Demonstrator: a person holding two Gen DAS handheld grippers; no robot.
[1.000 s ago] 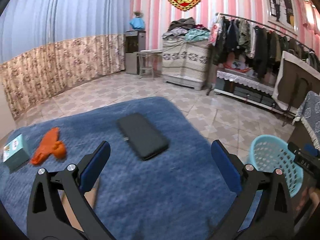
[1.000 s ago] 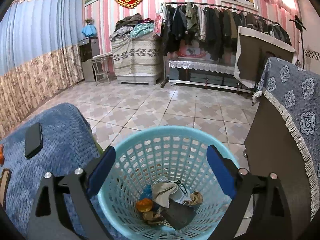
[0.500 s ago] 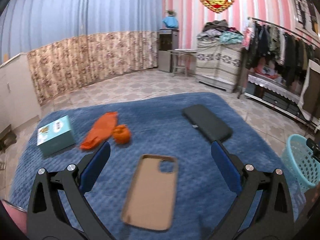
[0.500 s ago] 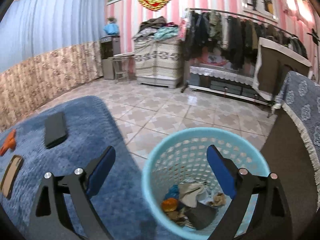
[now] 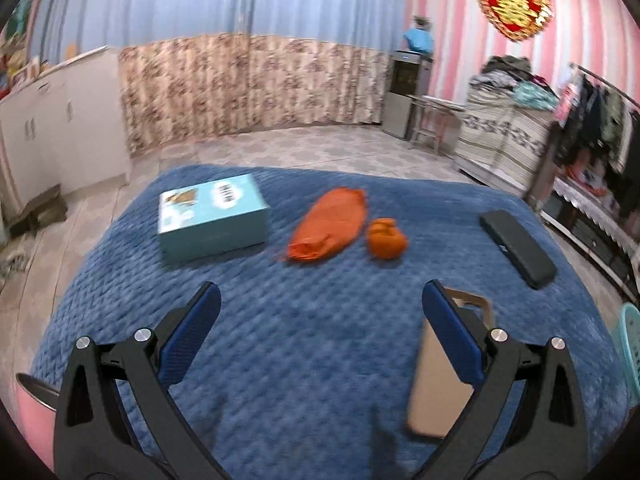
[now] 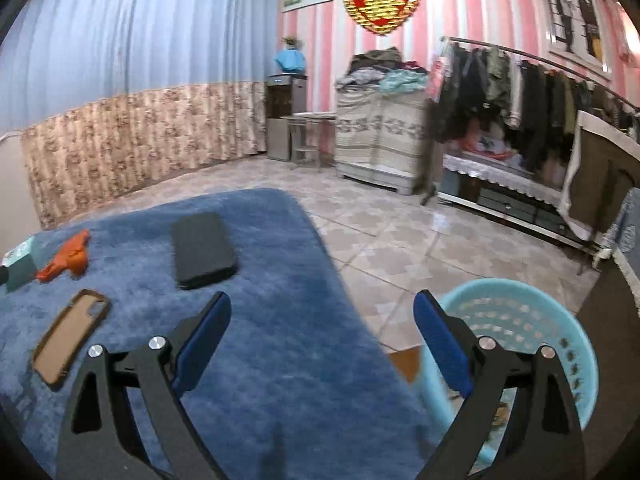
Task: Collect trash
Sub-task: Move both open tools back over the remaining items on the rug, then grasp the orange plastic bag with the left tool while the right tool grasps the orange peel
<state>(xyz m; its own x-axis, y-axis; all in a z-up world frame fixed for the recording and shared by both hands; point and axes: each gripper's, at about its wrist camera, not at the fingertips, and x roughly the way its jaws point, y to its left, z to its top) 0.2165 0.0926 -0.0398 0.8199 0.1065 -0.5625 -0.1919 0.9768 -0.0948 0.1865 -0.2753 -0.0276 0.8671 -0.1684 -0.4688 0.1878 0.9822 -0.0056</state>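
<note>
An orange crumpled bag (image 5: 330,224) and a small orange lump (image 5: 386,239) lie on the blue blanket (image 5: 304,344); both show at far left in the right wrist view (image 6: 66,258). My left gripper (image 5: 320,312) is open and empty above the blanket, short of the orange pieces. My right gripper (image 6: 322,322) is open and empty over the blanket's right edge. The light blue trash basket (image 6: 520,320) stands on the floor just behind its right finger.
A teal box (image 5: 210,216), a black case (image 5: 518,248) and a tan phone case (image 5: 444,384) lie on the blanket. The basket rim (image 5: 632,344) shows at the right edge. A clothes rack (image 6: 520,112) and a covered cabinet (image 6: 380,136) stand beyond the tiled floor.
Both grippers have swung left, away from the basket and over the blanket. The orange pieces and teal box now sit ahead of the left gripper. Both stayed open and empty.
</note>
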